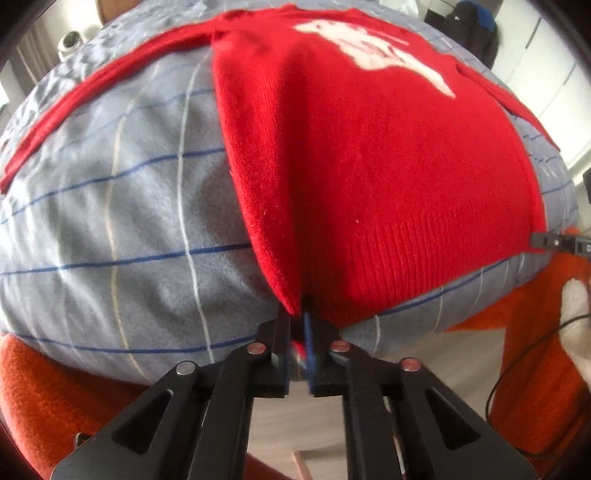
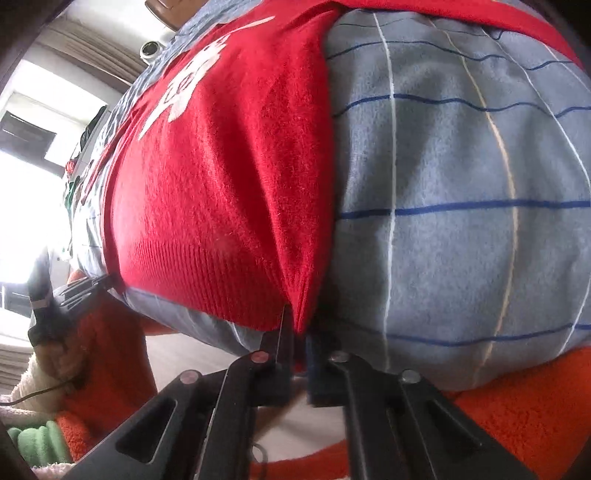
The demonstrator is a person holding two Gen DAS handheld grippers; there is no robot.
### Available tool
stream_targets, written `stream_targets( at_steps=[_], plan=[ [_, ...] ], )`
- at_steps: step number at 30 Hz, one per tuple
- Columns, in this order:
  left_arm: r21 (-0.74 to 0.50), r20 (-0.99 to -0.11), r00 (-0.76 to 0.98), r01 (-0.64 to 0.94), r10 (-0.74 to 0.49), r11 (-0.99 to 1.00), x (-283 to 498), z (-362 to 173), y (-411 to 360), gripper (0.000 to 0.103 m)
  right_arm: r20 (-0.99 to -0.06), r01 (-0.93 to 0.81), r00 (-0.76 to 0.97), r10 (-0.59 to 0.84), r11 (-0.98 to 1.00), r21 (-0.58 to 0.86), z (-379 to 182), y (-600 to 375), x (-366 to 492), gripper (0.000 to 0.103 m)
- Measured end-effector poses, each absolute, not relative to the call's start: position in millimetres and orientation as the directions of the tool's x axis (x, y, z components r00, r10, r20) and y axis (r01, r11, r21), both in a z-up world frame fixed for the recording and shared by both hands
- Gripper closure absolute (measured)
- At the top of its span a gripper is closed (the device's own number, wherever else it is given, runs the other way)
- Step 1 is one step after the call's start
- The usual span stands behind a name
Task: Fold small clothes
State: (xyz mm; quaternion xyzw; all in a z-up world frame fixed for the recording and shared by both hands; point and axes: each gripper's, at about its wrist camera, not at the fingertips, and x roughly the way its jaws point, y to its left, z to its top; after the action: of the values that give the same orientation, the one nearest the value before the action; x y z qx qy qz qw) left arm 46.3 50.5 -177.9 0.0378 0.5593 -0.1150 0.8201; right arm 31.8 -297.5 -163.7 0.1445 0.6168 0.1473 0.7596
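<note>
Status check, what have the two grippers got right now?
Left gripper shut on red sweater hem corner. Right gripper shut on the other corner. Sweater flat on plaid cushion. Nothing blocking.

A grey sheet [image 1: 129, 229] with thin blue and white lines is covering the surface, its near edge hanging over an orange plush fabric [image 1: 44, 398] that is showing below it in both views. A black cable [image 1: 524, 354] is trailing across the orange fabric beside a white patch [image 1: 574, 299], and something green and fluffy [image 2: 40, 443] is lying low at the left of the right wrist view. Far back, a small white camera [image 2: 151, 50] is sitting by the sheet's far edge, a curtain [image 2: 92, 55] is hanging next to a bright window [image 2: 33, 192], and dark clothing [image 1: 469, 29] is hanging by a pale wall.
</note>
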Motion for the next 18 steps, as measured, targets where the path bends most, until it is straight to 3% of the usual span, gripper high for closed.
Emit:
stream_targets(
  at_steps=[2,4,5,7,11,16,18],
  plan=[
    [-0.057,-0.908,0.394,0.222,-0.144,0.973,39.8,-162.0,53.1,0.070,-0.892,-0.053,0.217,0.396,0.918,0.394,-157.2,-299.3,27.9,0.077],
    [-0.047,-0.866,0.479,0.205,-0.143,0.978,30.9,-136.7,62.3,0.036,-0.892,-0.069,0.267,0.365,0.930,0.360,-140.4,-304.6,20.5,0.058],
    [-0.046,-0.842,0.521,0.193,-0.142,0.980,28.6,-124.3,66.8,0.032,-0.890,-0.077,0.301,0.342,0.939,0.335,-129.8,-307.2,17.9,0.050],
    [-0.048,-0.796,0.589,0.167,-0.139,0.985,30.5,-103.0,76.7,0.021,-0.877,-0.085,0.384,0.288,0.957,0.277,-109.2,-314.5,13.5,0.046],
    [-0.039,-0.747,0.660,0.084,-0.085,0.996,67.5,-90.0,94.6,0.014,-0.780,-0.029,0.600,0.177,0.980,0.199,-72.2,-337.7,18.5,0.030],
    [-0.033,-0.749,0.663,-0.035,-0.001,0.999,125.0,-115.1,126.0,0.014,-0.617,0.138,0.787,-0.022,0.980,0.141,-74.4,-357.4,46.9,0.030],
    [-0.001,-0.763,0.645,-0.076,0.048,0.997,137.9,-129.1,134.9,0.014,-0.606,0.198,0.793,-0.071,0.969,0.146,-84.7,-358.4,54.3,0.030]
  ],
)
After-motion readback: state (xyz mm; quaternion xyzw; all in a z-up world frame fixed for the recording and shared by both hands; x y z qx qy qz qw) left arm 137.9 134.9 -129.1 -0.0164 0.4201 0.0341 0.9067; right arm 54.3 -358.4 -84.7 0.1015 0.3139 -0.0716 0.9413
